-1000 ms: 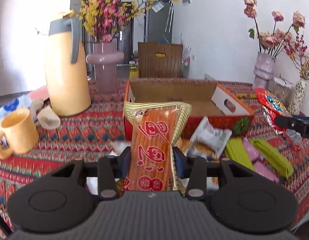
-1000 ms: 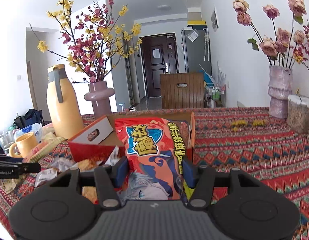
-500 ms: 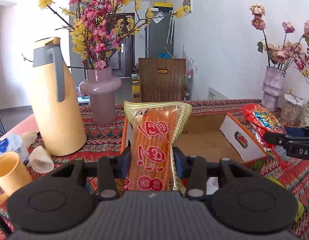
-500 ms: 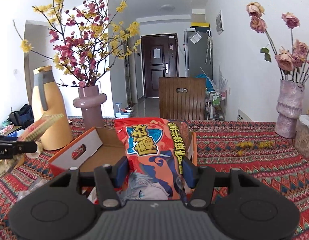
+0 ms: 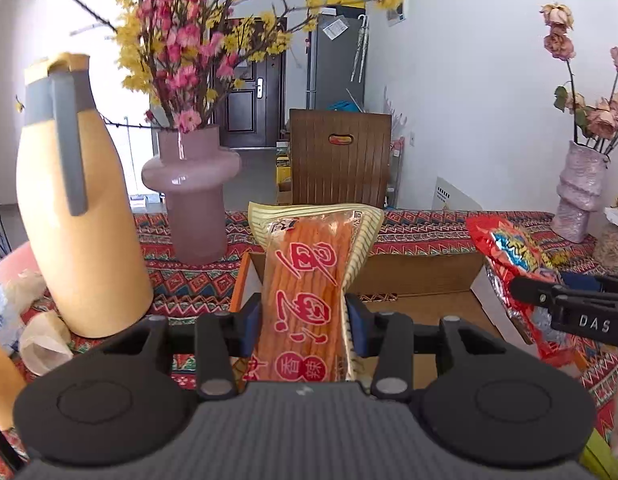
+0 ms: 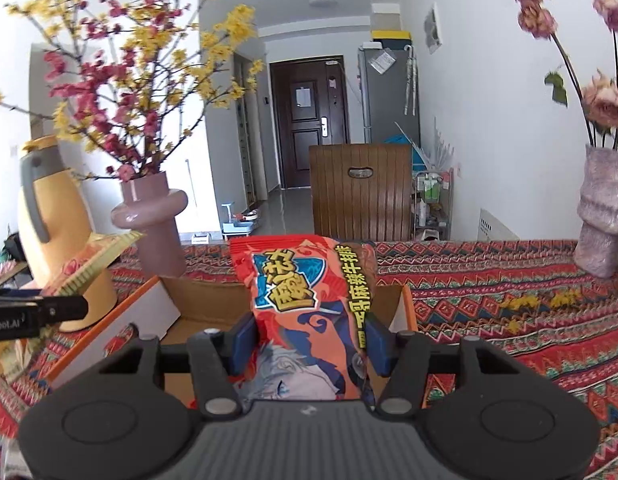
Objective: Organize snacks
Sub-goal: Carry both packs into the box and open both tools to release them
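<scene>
Left tool point(image 5: 305, 322) clamped on the orange stick-snack pack point(image 5: 309, 288), tilted a bit downward, held over the near edge of the open cardboard box point(image 5: 421, 276); right tool point(image 6: 309, 340) clamped on the red chip bag point(image 6: 309, 300), same slight downward tilt, also above the box; both side by side over the patterned surface point(image 6: 489, 300); yellow jug point(image 5: 77, 220) off to the left.

Orange-yellow snack packet point(image 5: 309, 280); red-blue snack bag point(image 6: 305, 304); red geometric-patterned tablecloth point(image 6: 489, 292); yellow jug point(image 5: 81, 216).

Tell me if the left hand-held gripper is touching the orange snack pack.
Touching: in the left wrist view, the left hand-held gripper has both pads pressed against the orange snack pack.
</scene>
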A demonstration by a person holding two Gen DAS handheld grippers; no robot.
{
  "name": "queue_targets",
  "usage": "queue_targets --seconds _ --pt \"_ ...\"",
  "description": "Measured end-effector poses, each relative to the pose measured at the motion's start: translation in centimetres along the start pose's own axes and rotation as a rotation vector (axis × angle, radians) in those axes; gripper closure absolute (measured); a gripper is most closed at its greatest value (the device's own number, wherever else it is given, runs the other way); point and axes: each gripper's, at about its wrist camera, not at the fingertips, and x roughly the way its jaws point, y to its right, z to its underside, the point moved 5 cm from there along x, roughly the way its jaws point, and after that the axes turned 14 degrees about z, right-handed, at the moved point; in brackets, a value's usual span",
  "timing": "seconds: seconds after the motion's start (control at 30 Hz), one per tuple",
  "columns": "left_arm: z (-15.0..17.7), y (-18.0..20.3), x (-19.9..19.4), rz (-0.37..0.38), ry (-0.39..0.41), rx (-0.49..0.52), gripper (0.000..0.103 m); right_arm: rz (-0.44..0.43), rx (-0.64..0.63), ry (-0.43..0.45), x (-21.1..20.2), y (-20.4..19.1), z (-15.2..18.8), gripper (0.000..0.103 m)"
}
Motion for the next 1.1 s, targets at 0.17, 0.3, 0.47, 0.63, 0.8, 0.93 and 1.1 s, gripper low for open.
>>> queue_targets --seconds 0.17,0.3,0.47,0.63,0.8,0.93,1.1 --pt "1.4 -0.3 1.9 -0.001 -0.010 -0.010 0.059 0.015 -0.005 -0.019 1.6 -0.3 1.4 0.048" --pt "1.9 -0.5 2.8 0.010 -0.025 -0.017 0.059 0.004 -0.022 -0.021 2.0 -0.8 1.9 0.048" --pt "2.4 -0.8 2.7 0.016 -0.021 -0.036 0.040 0.004 -0.005 -0.056 2.7 -0.6 2.5 0.041" --pt "2.1 -0.6 1.4 0.010 0.026 -0.020 0.020 0.009 0.025 -0.019 1.6 0.0 2.2 0.009" --pt "2.0 0.0 0.6 0.011 0.057 -0.007 0.012 0.004 0.041 0.020 0.1 0.6 1.7 0.003" --pt "1.8 0.2 0.2 0.010 0.071 -0.007 0.008 0.000 0.051 0.039 -0.6 0.9 1.3 0.002" --pt "1.1 1.0 -0.7 -0.010 0.090 0.008 0.008 0.000 0.056 0.064 -1.5 1.1 0.8 0.002"
